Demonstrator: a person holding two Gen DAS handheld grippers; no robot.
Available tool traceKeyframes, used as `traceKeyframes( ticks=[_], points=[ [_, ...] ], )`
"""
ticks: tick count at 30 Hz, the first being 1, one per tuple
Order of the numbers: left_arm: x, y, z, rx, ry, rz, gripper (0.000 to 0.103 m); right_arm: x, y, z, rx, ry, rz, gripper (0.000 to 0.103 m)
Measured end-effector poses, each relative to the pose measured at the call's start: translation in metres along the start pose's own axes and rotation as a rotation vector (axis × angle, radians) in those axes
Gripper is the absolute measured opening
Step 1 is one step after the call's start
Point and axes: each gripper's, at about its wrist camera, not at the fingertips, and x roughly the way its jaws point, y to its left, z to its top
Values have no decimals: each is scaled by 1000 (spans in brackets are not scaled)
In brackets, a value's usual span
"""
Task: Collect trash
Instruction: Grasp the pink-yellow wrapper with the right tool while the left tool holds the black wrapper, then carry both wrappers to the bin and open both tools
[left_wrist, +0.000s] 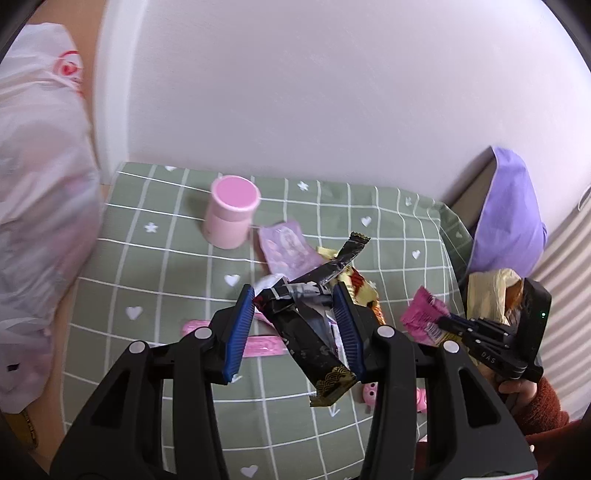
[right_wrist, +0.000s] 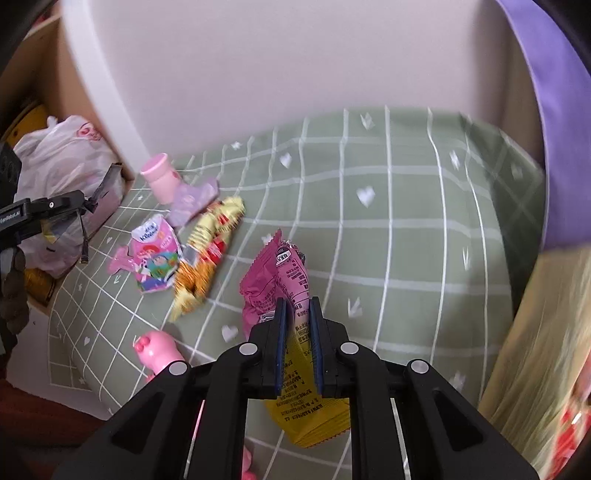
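My left gripper (left_wrist: 295, 295) is shut on a crumpled black wrapper (left_wrist: 314, 325) and holds it above the green checked cloth (left_wrist: 147, 266). My right gripper (right_wrist: 297, 308) is shut on a pink and yellow wrapper (right_wrist: 284, 280), lifted over the cloth (right_wrist: 406, 229); it also shows at the right of the left wrist view (left_wrist: 424, 317). On the cloth lie a gold and red wrapper (right_wrist: 210, 240), a pink cartoon pouch (right_wrist: 155, 254) and a pale purple wrapper (left_wrist: 288, 247).
A pink cup (left_wrist: 231, 212) stands upside down at the back of the cloth. A white plastic bag (left_wrist: 40, 184) hangs at the left. A pink pig toy (right_wrist: 159, 350) lies near the front edge. A purple cloth (left_wrist: 509, 214) and a yellow bag (left_wrist: 487, 291) are at the right.
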Motion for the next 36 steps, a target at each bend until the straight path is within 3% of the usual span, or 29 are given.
traceKeyframes(
  ticks=[1, 3, 8, 14, 19, 21, 24, 31, 36],
  points=[
    [4, -3, 0, 8, 9, -6, 41, 1, -4, -3, 25, 4, 27, 22],
    [8, -7, -1, 22, 23, -16, 41, -1, -6, -8, 38, 13, 35, 47],
    [14, -17, -1, 45, 34, -35, 41, -10, -7, -17, -12, 20, 38, 48],
    [17, -15, -2, 39, 41, -40, 41, -1, 19, -28, -177, 73, 48, 48],
    [15, -14, -3, 43, 41, -44, 41, 25, 15, -30, -177, 121, 25, 47],
    [14, -13, -3, 43, 38, -45, 41, 32, 16, -32, -195, 143, 11, 32],
    [12, -13, -3, 38, 34, -46, 41, 22, 18, -30, -196, 102, -5, 18],
    [9, -22, 10, 61, -3, -66, 41, -24, 13, -9, -112, -32, -45, 18],
    [-4, -58, 43, 134, -87, -139, 41, -70, 15, 8, -104, -142, -115, 18]
  ],
)
